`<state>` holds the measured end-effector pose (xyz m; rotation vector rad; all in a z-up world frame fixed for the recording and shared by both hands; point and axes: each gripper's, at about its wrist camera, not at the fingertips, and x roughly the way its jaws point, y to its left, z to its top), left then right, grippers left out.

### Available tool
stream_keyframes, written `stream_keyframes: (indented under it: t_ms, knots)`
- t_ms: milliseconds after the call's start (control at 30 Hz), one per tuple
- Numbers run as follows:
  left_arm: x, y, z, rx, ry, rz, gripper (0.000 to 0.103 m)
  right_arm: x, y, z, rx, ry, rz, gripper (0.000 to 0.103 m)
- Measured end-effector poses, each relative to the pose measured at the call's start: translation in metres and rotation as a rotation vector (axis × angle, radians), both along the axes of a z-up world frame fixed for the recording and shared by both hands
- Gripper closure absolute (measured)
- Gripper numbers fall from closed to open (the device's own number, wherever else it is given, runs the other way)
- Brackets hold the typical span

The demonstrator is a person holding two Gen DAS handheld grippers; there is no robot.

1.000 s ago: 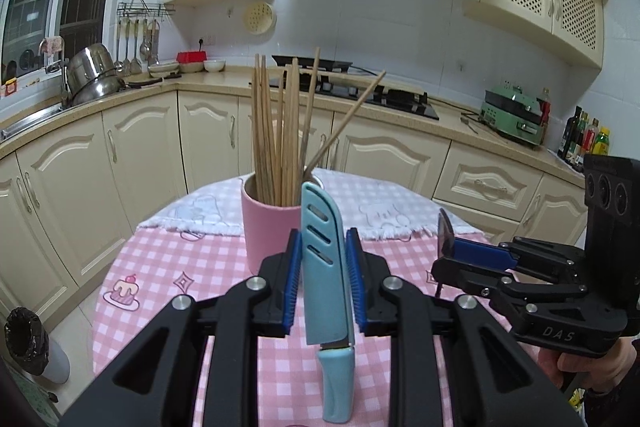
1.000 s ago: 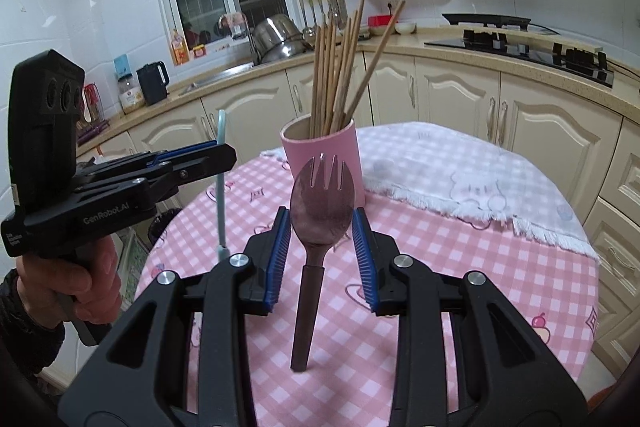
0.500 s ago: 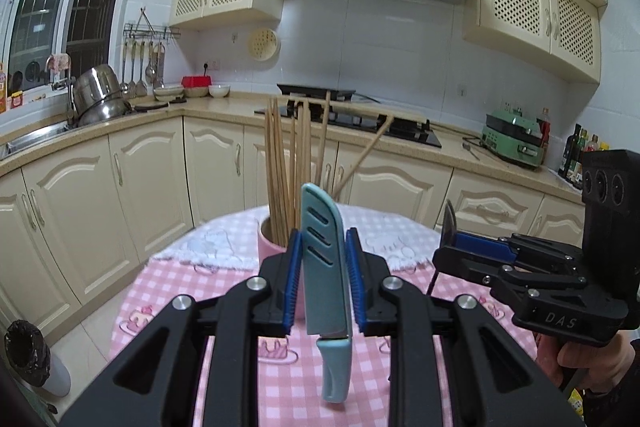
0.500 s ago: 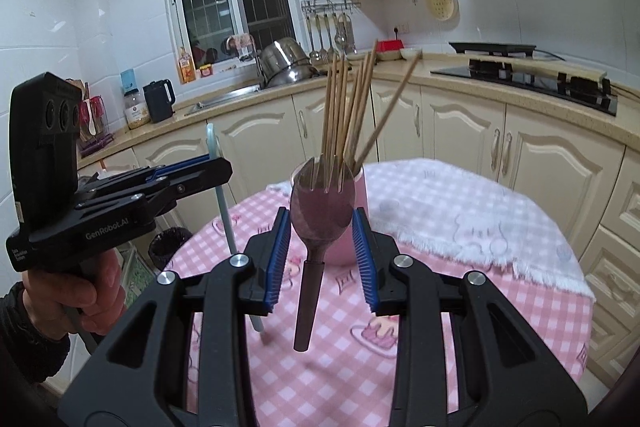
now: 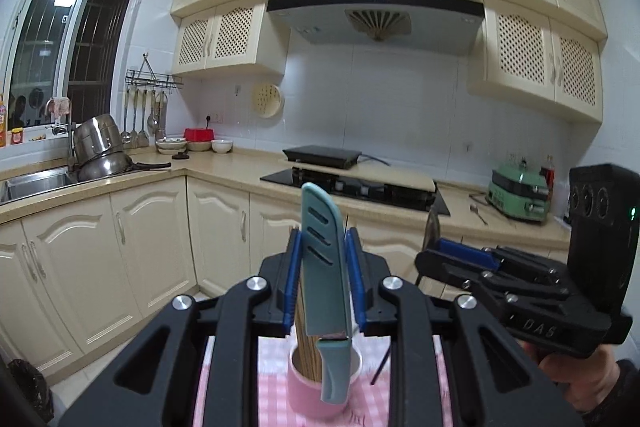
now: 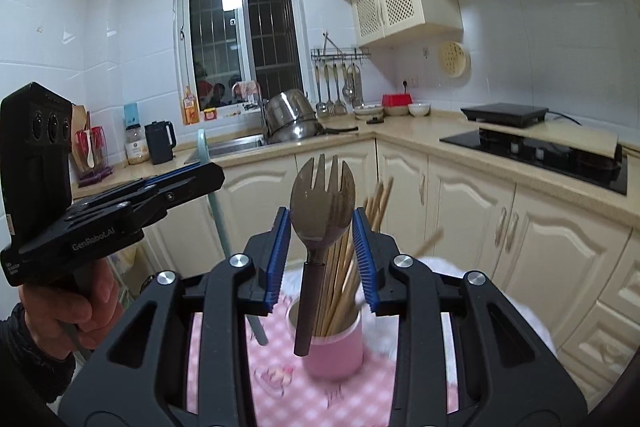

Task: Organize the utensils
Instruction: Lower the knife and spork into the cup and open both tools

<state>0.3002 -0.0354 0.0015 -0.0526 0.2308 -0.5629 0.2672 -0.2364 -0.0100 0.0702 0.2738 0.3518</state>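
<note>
Knife (image 5: 323,267) gripped upright, spork (image 6: 322,203) gripped upright

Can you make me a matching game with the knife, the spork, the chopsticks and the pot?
Things:
1. knife
2. spork
3. chopsticks
4. pot

Places:
A. standing in the pink cup
B. held in the left claw
C. tipped beside the sink
D. held in the right claw

Pairs: 1-B, 2-D, 3-A, 4-C

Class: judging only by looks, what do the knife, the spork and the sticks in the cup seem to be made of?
Knife: likely matte plastic sheath and handle, uniform teal, no glint.
Spork: probably brushed metal, dull grey-brown sheen; dark handle unclear.
Sticks: wood or bamboo, pale tan, matte.
</note>
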Motion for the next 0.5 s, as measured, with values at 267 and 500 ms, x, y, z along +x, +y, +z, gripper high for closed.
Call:
stream_keyframes:
  t_ms: [267,500]
  knots:
    - [0.042,-0.014,-0.002,0.009,0.023,-0.007,0.082,0.042,0.005,-0.006,-0.019,0.023,0.000,0.072]
    - [0.071,-0.023,-0.034,0.044,0.089,-0.012,0.082,0.059,0.009,-0.025,-0.050,0.100,0.006,0.070]
